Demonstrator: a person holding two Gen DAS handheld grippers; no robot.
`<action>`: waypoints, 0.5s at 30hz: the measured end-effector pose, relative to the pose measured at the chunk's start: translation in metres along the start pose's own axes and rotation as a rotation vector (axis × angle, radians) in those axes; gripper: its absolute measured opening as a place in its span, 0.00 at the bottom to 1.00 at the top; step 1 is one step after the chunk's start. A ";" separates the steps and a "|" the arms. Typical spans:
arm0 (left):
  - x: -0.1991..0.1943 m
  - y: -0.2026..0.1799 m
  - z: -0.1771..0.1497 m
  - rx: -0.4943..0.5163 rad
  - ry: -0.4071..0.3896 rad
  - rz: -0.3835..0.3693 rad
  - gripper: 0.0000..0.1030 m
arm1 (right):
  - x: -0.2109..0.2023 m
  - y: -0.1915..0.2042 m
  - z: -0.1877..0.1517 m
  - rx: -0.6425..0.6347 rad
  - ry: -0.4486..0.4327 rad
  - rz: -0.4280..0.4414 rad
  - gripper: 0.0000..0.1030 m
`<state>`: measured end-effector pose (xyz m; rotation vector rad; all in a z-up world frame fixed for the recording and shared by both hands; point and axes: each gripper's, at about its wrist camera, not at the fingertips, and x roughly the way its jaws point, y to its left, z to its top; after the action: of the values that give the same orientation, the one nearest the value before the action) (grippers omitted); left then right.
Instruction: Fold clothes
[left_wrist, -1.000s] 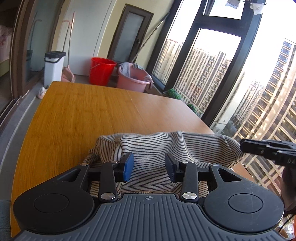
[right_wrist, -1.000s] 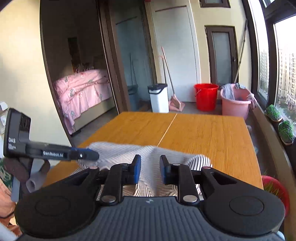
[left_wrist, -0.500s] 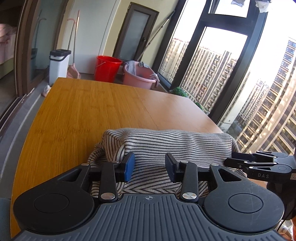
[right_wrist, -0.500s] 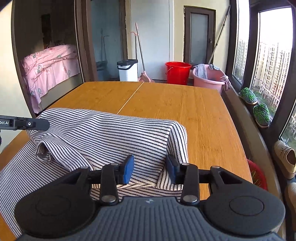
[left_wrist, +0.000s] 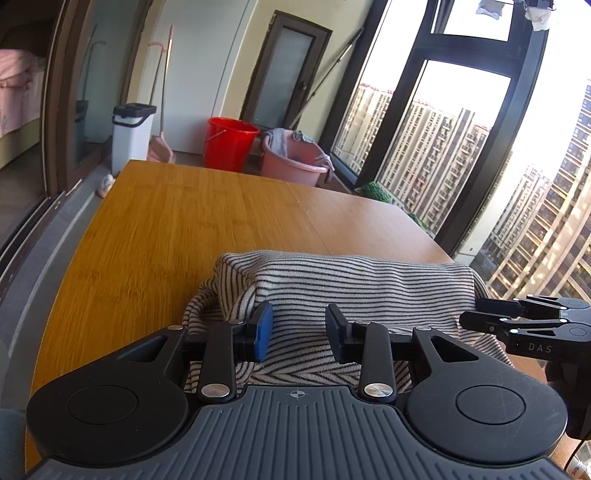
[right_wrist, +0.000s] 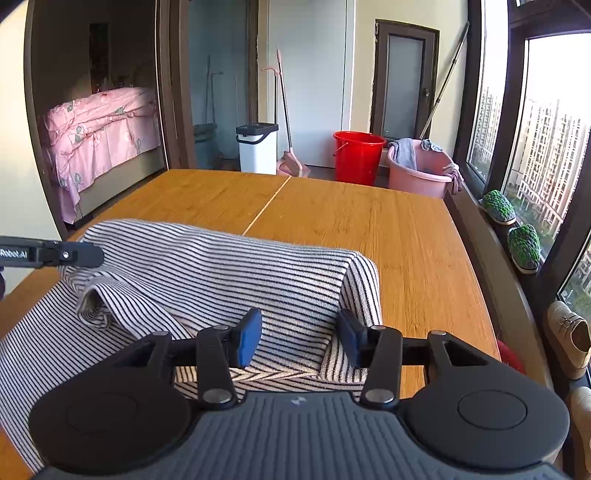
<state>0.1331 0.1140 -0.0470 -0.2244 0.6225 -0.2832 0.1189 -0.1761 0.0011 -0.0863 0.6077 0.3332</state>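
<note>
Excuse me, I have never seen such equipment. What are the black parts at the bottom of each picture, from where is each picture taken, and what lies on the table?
There is no robot. A person holds one two-finger grasping tool in each hand, and a camera on each looks forward along its fingers. One picture comes from the left tool, the other from the right tool; each also sees the other at its edge. On the wooden table lies a striped garment, partly folded over. Cloth shows between both pairs of fingers, but neither seems to pinch it: the left jaws are closing, the right opening. Behind stand a red bucket and a pink basin.
</note>
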 end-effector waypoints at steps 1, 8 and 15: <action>0.000 0.000 0.000 -0.001 0.000 -0.002 0.35 | -0.006 0.000 0.004 0.010 -0.022 0.012 0.44; -0.002 -0.001 -0.002 -0.005 -0.002 -0.019 0.48 | -0.007 0.010 0.008 0.002 -0.027 0.099 0.45; -0.004 0.000 0.000 -0.013 0.003 -0.030 0.50 | 0.013 0.018 -0.015 -0.018 0.085 0.105 0.53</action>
<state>0.1300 0.1156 -0.0453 -0.2457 0.6245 -0.3091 0.1151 -0.1578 -0.0183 -0.0860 0.6950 0.4384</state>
